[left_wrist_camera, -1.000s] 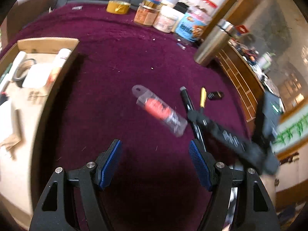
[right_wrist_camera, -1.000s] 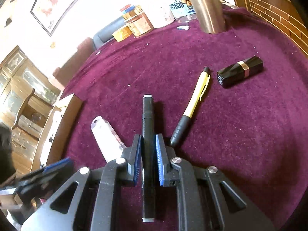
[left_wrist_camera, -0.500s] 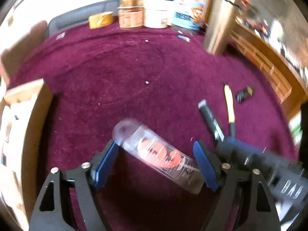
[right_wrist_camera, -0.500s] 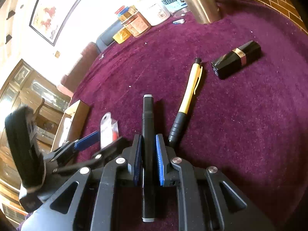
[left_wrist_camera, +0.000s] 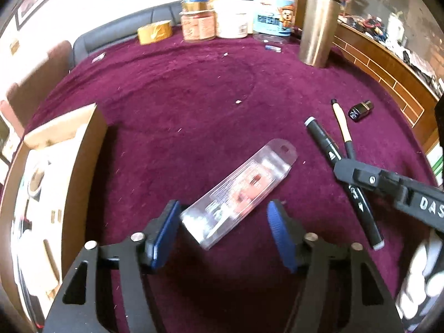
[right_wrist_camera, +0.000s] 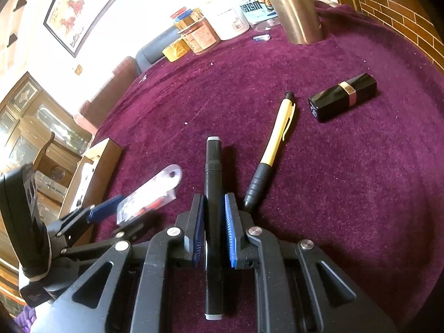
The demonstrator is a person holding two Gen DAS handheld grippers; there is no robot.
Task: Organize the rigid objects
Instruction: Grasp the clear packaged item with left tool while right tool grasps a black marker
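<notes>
I count four loose things on my purple cloth (left_wrist_camera: 194, 88): one clear plastic packet (left_wrist_camera: 238, 191) with something orange-red inside, one black marker (right_wrist_camera: 213, 194), one yellow-and-black pen (right_wrist_camera: 273, 149) and one black lipstick case (right_wrist_camera: 342, 97) with a gold band. My left gripper (left_wrist_camera: 222, 230) has the near end of the packet between its two blue pads (left_wrist_camera: 163, 233); the jaws are closing on it, the left pad looks to be just at the packet's corner and the right pad is not yet pressing, so nothing is pinched there. The packet lies slantwise on the cloth, its hang-hole end pointing away toward the marker. My right gripper (right_wrist_camera: 213, 227) is pressed together on the marker, which runs straight along between the pads and sticks out at both ends, one grey tip forward and one behind. The pen lies just to the right of the marker, its dark grip end near the right pad, and the lipstick case sits apart beyond the pen. To the left I have one open cardboard box (left_wrist_camera: 83, 149) with white items inside that I cannot count. At the far edge of the cloth stand one tall metal cylinder (left_wrist_camera: 319, 25), a cluster of jars (left_wrist_camera: 222, 19) whose number I cannot tell, and one yellow tape roll (left_wrist_camera: 154, 31).
</notes>
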